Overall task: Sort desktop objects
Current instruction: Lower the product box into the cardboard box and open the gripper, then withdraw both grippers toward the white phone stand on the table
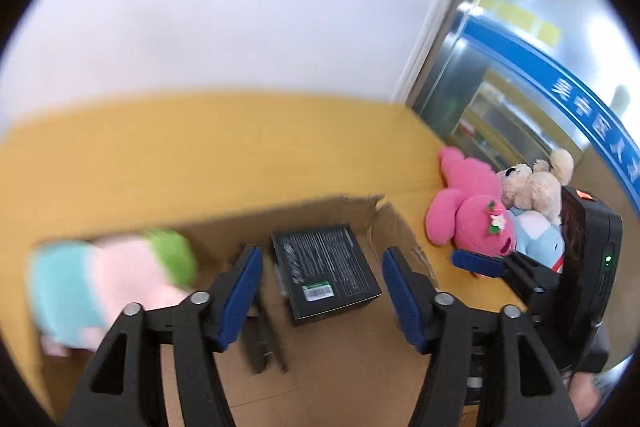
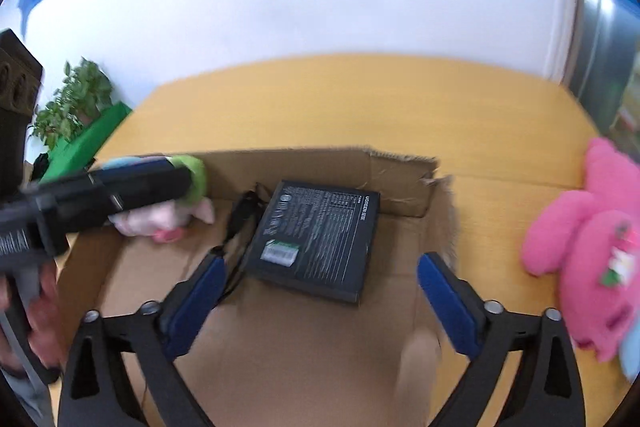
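Blue-padded fingers of our left gripper [image 1: 322, 291] spread wide, nothing between them; same for our right gripper [image 2: 320, 301], jaws apart and empty, both hanging over the cardboard box [image 2: 404, 183].

Counts: one cardboard box, one black carton, one black cable bundle, one pastel plush in the box, three plush toys outside it, two grippers.

Black carton [image 2: 316, 239] lies flat on the box floor, white printed text on top, green-and-white barcode sticker near its front corner. We read "UGREEN" on it from the right wrist view. Same carton [image 1: 326, 269] sits between the left fingers in the left wrist view.

Black cable bundle [image 2: 240, 215] lies just beside the carton's left edge; details blurred.

Pastel plush [image 1: 108, 283], teal, pink and green, heavily blurred, sits at the box's left side. In the right wrist view the left gripper's body partly hides it.

Box has a torn, ragged back-right corner and stands on the yellow table [image 1: 200, 155].

Outside the box, on the table's right: pink plush [image 1: 468, 211] with a small flower on its head, cream bear [image 1: 532, 187] touching it, light blue plush [image 1: 540, 239] below the bear.

Potted plant [image 2: 76, 99] and green bag [image 2: 92, 143] off the table's far left.
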